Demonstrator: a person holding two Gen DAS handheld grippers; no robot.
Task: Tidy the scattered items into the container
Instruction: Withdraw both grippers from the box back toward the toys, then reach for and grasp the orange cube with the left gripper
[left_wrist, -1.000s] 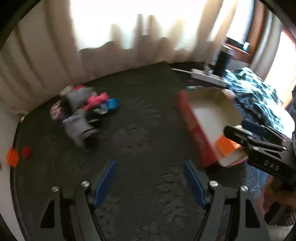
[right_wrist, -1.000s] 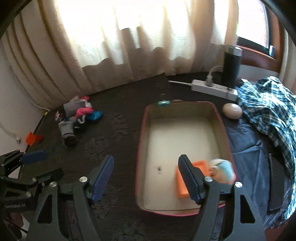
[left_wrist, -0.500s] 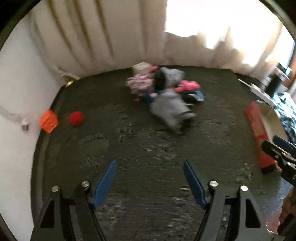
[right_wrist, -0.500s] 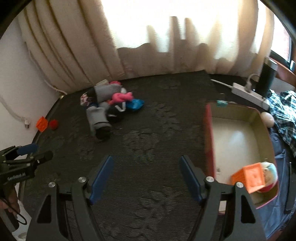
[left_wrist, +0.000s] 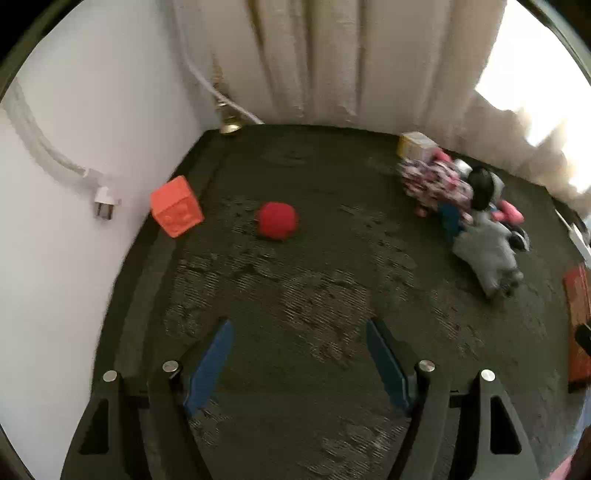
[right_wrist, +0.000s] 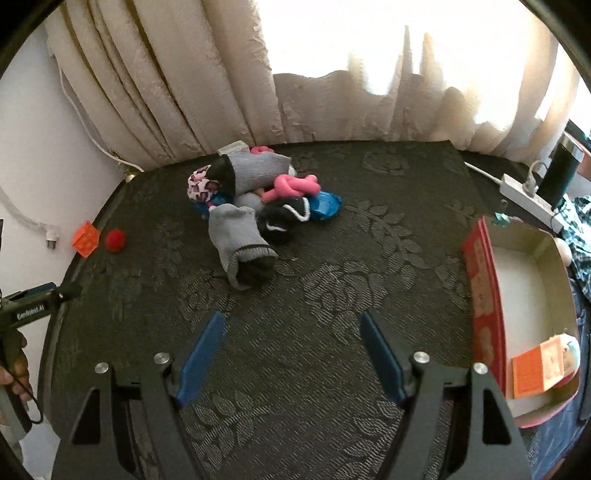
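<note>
My left gripper (left_wrist: 299, 328) hangs open and empty over dark carpet, pointing toward a red ball (left_wrist: 277, 220) and an orange cube (left_wrist: 176, 211) near the wall. A pile of socks and soft items (left_wrist: 465, 206) lies to its right. My right gripper (right_wrist: 290, 321) is open too, with nothing between its blue fingers. Ahead of it lies the same pile (right_wrist: 255, 199), a grey sock (right_wrist: 238, 240) nearest. The red-sided cardboard box (right_wrist: 484, 295) stands at the right and holds an orange cube (right_wrist: 535, 369) and a pale toy (right_wrist: 570, 354). The ball (right_wrist: 115, 240) and cube (right_wrist: 85, 238) show far left.
A white wall with a cable and plug (left_wrist: 105, 206) bounds the left. Curtains (right_wrist: 221, 92) hang behind the carpet. A power strip (right_wrist: 528, 195), a dark flask (right_wrist: 557, 173) and checked cloth (right_wrist: 580, 229) sit beyond the box. A hand (right_wrist: 14, 369) holds the left gripper's handle at the right wrist view's left edge.
Both grippers swung left, away from the box. The left one now faces the ball and orange cube by the wall; the right one faces the sock pile, the box at its right edge.
</note>
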